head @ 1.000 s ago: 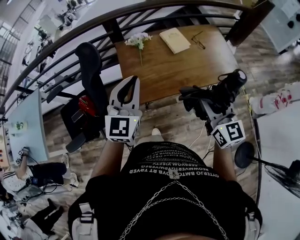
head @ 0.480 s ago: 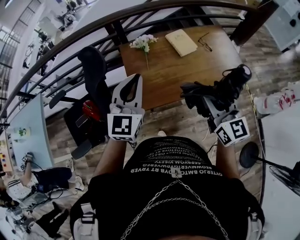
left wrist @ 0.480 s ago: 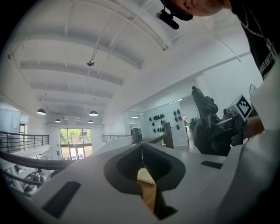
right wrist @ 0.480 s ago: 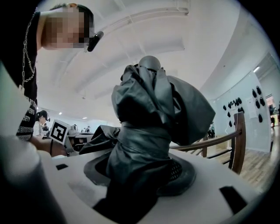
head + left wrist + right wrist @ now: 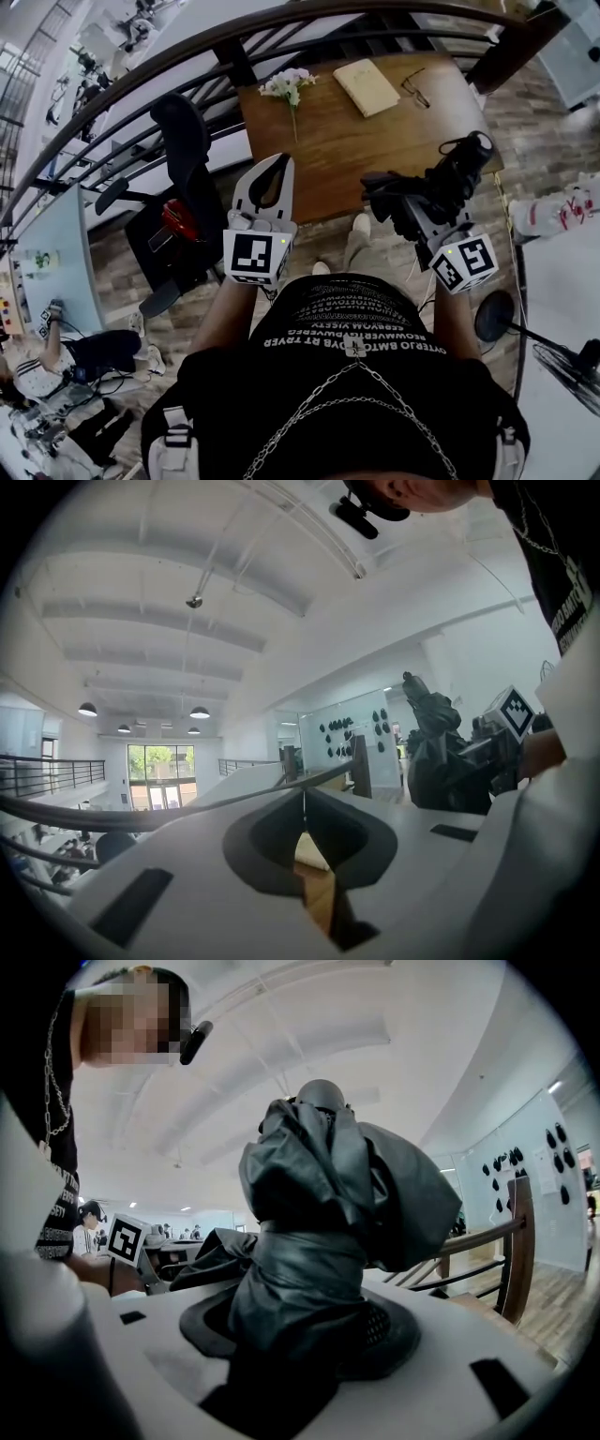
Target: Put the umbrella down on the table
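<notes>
In the right gripper (image 5: pixel 424 204), at the near right edge of the wooden surface (image 5: pixel 375 141), is the black umbrella (image 5: pixel 457 172). It is folded and bunched, with loose cloth spilling to the left of the gripper and its thicker end reaching to the far right. In the right gripper view the umbrella (image 5: pixel 319 1194) stands up between the jaws of the right gripper (image 5: pixel 309 1327), which are clamped on its lower part; the dark fabric fills the gap between them. The umbrella is carried in the air and does not lie on the surface.

To the left, well apart from it, the left gripper (image 5: pixel 280 161) points toward the near edge of the surface. In the left gripper view its jaws meet at the tips with nothing between them (image 5: pixel 303 796), and the umbrella (image 5: pixel 436 752) shows off to the right.

On the far part of the surface lie a small bunch of white flowers (image 5: pixel 287 86) at the left, a pale book (image 5: pixel 367 86) in the middle and a pair of glasses (image 5: pixel 415 87) just right of the book. A black chair (image 5: pixel 183 141) stands left of the surface, and a dark curved railing (image 5: pixel 169 67) runs behind both.
</notes>
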Available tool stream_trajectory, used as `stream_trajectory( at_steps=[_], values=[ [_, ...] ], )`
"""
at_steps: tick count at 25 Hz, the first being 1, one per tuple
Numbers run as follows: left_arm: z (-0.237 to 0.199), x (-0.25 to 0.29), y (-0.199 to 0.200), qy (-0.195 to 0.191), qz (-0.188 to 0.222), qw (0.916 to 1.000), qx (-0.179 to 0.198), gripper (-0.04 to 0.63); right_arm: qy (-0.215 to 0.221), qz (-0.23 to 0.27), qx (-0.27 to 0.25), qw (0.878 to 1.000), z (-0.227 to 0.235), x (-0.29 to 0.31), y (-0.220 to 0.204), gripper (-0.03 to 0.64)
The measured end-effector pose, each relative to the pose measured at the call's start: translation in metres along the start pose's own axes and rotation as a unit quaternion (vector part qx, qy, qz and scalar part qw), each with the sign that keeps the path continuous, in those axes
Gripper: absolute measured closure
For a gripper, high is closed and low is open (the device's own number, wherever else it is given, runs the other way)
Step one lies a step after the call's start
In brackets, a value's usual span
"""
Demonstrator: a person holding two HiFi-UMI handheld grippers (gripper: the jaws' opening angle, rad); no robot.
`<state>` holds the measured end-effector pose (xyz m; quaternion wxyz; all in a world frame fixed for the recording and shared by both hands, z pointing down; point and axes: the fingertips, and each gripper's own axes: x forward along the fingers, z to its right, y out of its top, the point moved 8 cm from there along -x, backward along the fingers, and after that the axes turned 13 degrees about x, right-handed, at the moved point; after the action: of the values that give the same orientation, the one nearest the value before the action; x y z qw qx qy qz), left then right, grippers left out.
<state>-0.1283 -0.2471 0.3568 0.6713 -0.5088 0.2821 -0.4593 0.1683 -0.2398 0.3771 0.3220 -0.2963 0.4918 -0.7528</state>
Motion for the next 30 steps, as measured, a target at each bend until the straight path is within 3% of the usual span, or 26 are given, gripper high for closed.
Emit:
stream_trajectory(
  at_steps=[11,21,30],
  values=[
    [-0.005,0.072,0.0,0.019,-0.01,0.9998,-0.003,0.565,0.036,-0.049,0.024,0.998,0.061,0.063,0.004,0.357],
    [-0.018,0.118,-0.022,0.043,-0.042,0.998,-0.016,0.565,0.058,-0.091,0.058,0.992,0.109,0.118,-0.002,0.357],
    [-0.009,0.144,-0.035,0.055,-0.034,0.9975,-0.026,0.565,0.076,-0.15,0.121,0.978,0.142,0.157,-0.047,0.357]
  ],
)
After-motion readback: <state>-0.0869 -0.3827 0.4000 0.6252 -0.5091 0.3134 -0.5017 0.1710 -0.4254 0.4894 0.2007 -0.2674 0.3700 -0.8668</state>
